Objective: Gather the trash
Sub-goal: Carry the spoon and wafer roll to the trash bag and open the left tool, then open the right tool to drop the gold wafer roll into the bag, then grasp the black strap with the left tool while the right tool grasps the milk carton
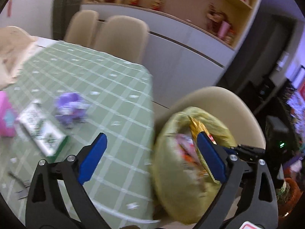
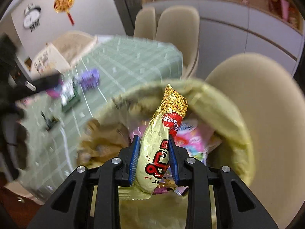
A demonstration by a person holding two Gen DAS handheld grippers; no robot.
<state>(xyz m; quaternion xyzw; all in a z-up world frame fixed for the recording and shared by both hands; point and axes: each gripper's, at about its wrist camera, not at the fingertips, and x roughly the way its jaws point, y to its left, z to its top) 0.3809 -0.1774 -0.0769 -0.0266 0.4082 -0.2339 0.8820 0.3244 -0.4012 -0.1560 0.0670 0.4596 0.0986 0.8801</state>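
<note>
Right gripper (image 2: 153,152) clamps a gold wrapper (image 2: 162,137) over the bag (image 2: 225,103); left gripper (image 1: 150,158) gapes above the green-checked table (image 1: 106,87).

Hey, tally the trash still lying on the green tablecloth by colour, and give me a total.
Purple: 1, a wrapper
Pink: 1, a pack at the view's left edge
White and green: 1, a carton
Total: 3
Small dark scraps nearer the table's edge are too blurred to count. The gold packet in the right gripper is over the bag, not on the cloth.
</note>
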